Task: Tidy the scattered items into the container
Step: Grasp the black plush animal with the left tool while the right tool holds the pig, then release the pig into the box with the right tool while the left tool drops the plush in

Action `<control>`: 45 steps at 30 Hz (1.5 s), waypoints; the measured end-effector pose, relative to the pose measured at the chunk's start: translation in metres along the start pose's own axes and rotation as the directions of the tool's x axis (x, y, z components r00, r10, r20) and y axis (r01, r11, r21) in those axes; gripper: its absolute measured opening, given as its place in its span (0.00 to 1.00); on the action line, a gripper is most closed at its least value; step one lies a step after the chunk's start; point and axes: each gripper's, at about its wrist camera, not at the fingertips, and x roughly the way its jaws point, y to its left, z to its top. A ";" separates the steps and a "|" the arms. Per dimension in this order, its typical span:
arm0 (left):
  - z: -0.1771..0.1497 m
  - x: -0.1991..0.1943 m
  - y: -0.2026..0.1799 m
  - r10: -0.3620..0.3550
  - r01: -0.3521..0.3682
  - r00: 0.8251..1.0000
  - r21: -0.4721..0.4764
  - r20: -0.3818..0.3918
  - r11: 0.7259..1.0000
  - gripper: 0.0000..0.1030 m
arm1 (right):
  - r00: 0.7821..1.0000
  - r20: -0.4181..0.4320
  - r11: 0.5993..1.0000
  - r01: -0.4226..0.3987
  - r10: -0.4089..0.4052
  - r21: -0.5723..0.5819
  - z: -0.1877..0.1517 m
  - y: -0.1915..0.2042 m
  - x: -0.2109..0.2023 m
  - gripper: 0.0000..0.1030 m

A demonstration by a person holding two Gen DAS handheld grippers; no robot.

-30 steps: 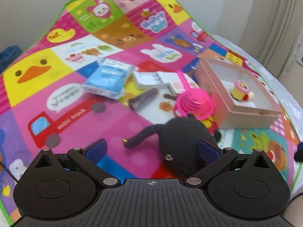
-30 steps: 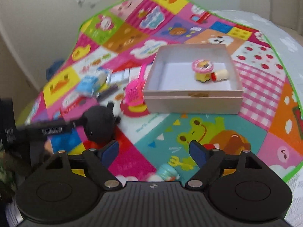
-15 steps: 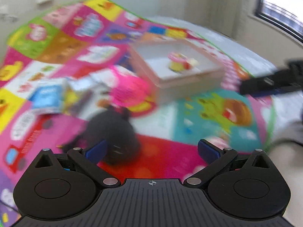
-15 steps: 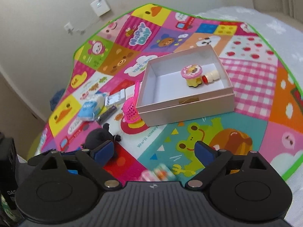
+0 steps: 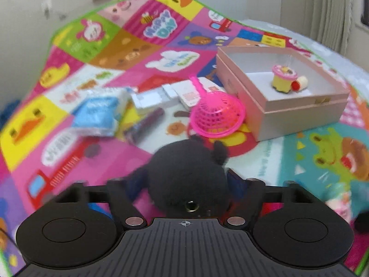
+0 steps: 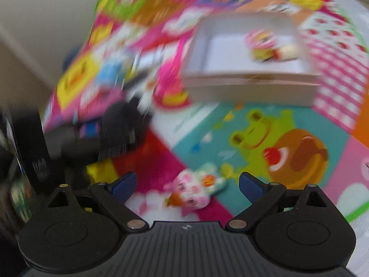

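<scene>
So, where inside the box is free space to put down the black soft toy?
Inside the pink box the near and left floor is bare; only the yellow-pink toy and a small red-white piece sit toward its far right. Left of the box is crowded: pink strainer, white cartons, blue packet.

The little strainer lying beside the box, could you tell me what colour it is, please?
Bright pink; the strainer shows best in the left wrist view.

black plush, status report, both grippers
Left gripper just closed around black plush. Right gripper open over small pink toy. Pink box path clear.
</scene>
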 end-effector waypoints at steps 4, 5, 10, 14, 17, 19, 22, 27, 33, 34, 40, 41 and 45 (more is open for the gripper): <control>0.001 -0.009 0.004 -0.052 0.053 0.999 -0.033 0.011 0.998 0.71 | 0.984 -0.147 0.988 0.081 -0.101 -0.135 0.007 0.020 0.032 0.76; 0.002 -0.012 0.004 -0.058 0.059 0.998 -0.031 0.019 0.998 0.71 | 0.979 -0.157 0.981 0.102 -0.128 -0.166 0.008 0.025 0.037 0.76; 0.002 -0.021 0.007 -0.096 0.097 0.995 -0.060 0.018 0.993 0.71 | 0.958 -0.150 0.934 0.191 -0.244 -0.302 0.012 0.043 0.056 0.76; 0.002 -0.022 0.012 -0.108 0.108 0.994 -0.093 0.006 0.990 0.71 | 0.947 -0.178 0.918 0.195 -0.268 -0.345 0.014 0.048 0.070 0.75; 0.002 -0.022 0.016 -0.135 0.134 0.991 -0.117 0.002 0.984 0.71 | 0.945 -0.176 0.916 0.201 -0.274 -0.347 0.016 0.050 0.073 0.74; 0.001 -0.021 0.016 -0.150 0.149 0.989 -0.117 -0.003 0.982 0.71 | 0.948 -0.173 0.915 0.192 -0.266 -0.355 0.016 0.049 0.071 0.69; -0.001 -0.020 0.012 -0.161 0.160 0.987 -0.106 -0.003 0.982 0.71 | 0.955 -0.169 0.915 0.170 -0.245 -0.366 0.013 0.049 0.065 0.47; -0.001 -0.024 0.015 -0.164 0.164 0.986 -0.128 0.014 0.978 0.71 | 0.961 -0.145 0.920 0.174 -0.237 -0.353 0.004 0.043 0.044 0.45; -0.005 -0.027 0.010 -0.181 0.174 0.983 -0.133 -0.044 0.976 0.72 | 0.976 -0.142 0.964 0.130 -0.166 -0.230 0.011 0.022 0.021 0.48; -0.007 -0.025 0.007 -0.178 0.170 0.982 -0.124 -0.062 0.978 0.72 | 0.978 -0.144 0.972 0.120 -0.151 -0.204 0.014 0.018 0.017 0.49; -0.012 -0.022 0.000 -0.194 0.187 0.978 -0.087 -0.077 0.978 0.91 | 0.976 -0.171 0.981 0.104 -0.133 -0.166 0.025 0.007 0.026 0.61; -0.013 -0.021 -0.001 -0.199 0.193 0.977 -0.083 -0.081 0.978 0.92 | 0.973 -0.185 0.981 0.108 -0.138 -0.164 0.025 0.008 0.029 0.63; -0.015 -0.014 -0.004 -0.169 0.161 0.979 -0.073 -0.118 0.984 0.92 | 0.963 -0.212 0.978 0.132 -0.165 -0.161 0.023 0.009 0.046 0.65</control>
